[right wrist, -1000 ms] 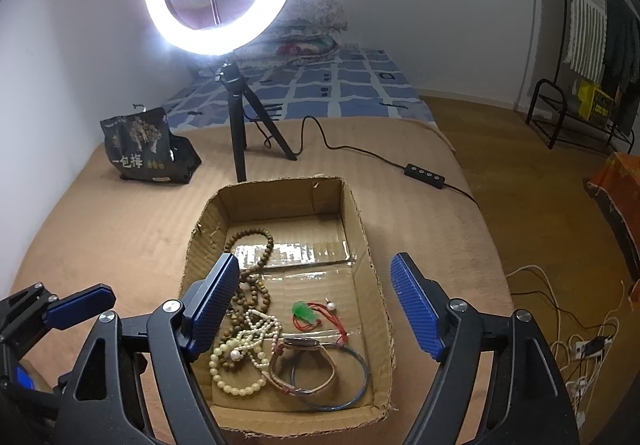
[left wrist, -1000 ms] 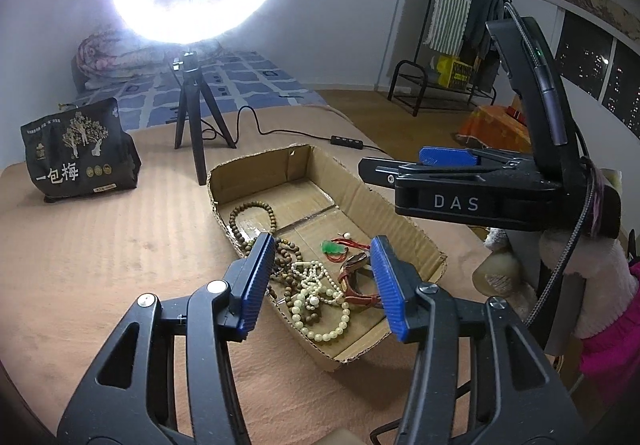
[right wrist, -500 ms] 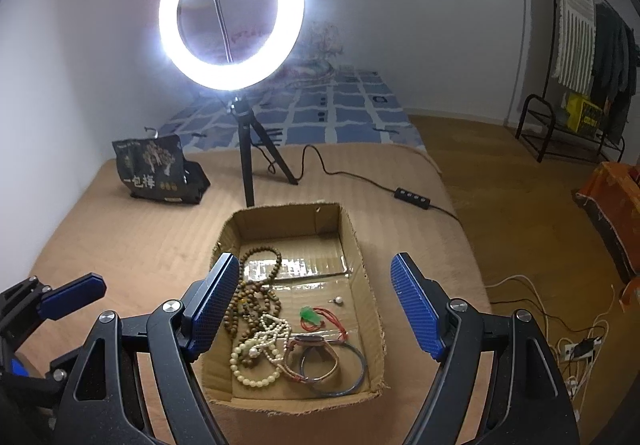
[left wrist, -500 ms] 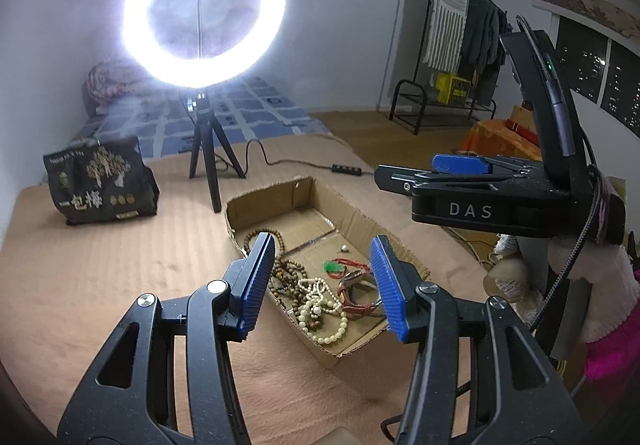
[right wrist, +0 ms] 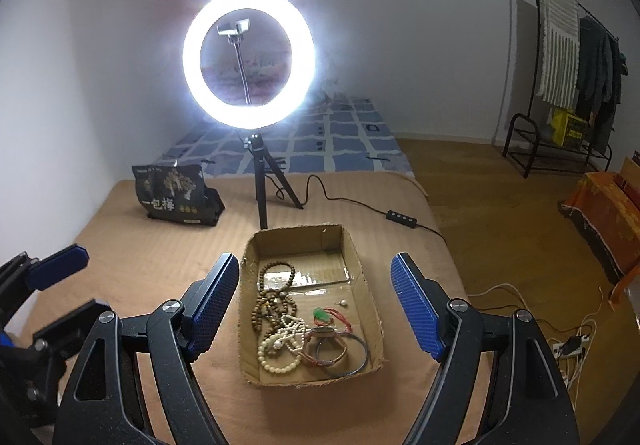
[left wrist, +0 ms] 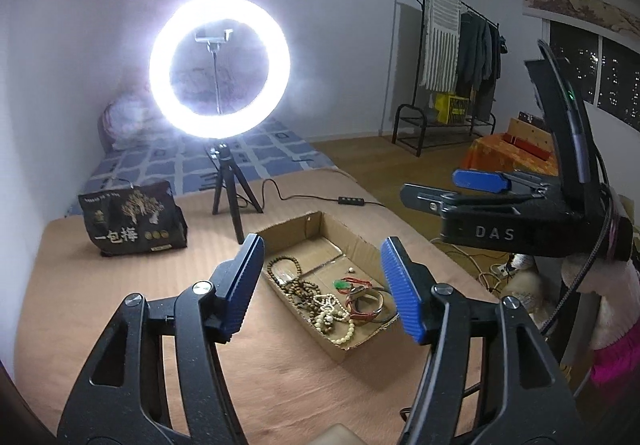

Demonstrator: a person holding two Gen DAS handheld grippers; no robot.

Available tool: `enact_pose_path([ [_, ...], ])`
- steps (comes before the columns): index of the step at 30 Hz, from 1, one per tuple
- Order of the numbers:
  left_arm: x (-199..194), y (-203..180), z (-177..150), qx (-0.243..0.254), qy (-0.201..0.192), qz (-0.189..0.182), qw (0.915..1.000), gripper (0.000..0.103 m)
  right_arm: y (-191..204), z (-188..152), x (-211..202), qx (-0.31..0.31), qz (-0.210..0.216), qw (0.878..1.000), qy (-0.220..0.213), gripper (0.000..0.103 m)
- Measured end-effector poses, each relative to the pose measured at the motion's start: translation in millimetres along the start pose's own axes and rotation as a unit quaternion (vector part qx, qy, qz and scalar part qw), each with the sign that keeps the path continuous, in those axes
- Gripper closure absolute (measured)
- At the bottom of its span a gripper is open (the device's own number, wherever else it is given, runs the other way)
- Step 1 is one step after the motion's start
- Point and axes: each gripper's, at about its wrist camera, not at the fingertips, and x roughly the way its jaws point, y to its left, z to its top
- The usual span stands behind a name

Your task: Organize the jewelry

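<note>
Sitting in the near half of the shallow cardboard box (right wrist: pixel 362 273), the jewelry is all heaped together: a dark wooden bead strand (right wrist: pixel 272 293) loops toward the middle, a pale bead necklace (right wrist: pixel 280 349) is tangled into its lower end, and a green pendant on red cord (right wrist: pixel 322 313) lies just beside two overlapping bangles (right wrist: pixel 340 351). One tiny pearl-like piece (right wrist: pixel 342 302) sits alone toward the right wall. I judge nothing is sorted yet; the far end of the box is bare, probably the space meant for laying pieces out.

I have both tongs up and clear of the pile. My right gripper (right wrist: pixel 316 309) stands wide with nothing between its blue pads, framing the box from above. My left gripper (left wrist: pixel 322 285) has just been spreading its jaws, and it too is empty, sighted on the heap from the side. In its view my right tool crosses the upper right, so the two are close together and I must mind them colliding.

The box rests on a tan ribbed bedcover (right wrist: pixel 132 265), with a lit ring light on a tripod (right wrist: pixel 248 57) just behind it, presumably there to brighten the beads. A dark printed bag (right wrist: pixel 176 199) stands off to the left, well apart.
</note>
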Motion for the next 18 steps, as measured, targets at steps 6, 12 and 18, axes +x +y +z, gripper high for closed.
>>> enact_pose_path([
  [6, -22.5, 6.8, 1.5, 0.000, -0.012, 0.011, 0.9999, 0.028, 4.4, -5.6, -24.0, 0.007, -0.025, 1.000, -0.012, 0.022],
  [12, -35.2, 11.2, -6.5, 0.000, -0.010, 0.015, 0.9998, 0.027, 2.4, -17.0, -39.9, 0.032, -0.044, 0.998, -0.015, 0.022],
  [18, -45.0, 9.3, -14.2, 0.010, -0.006, 0.013, 0.9999, 0.026, 5.8, -29.3, -51.9, 0.035, -0.074, 0.997, -0.017, 0.021],
])
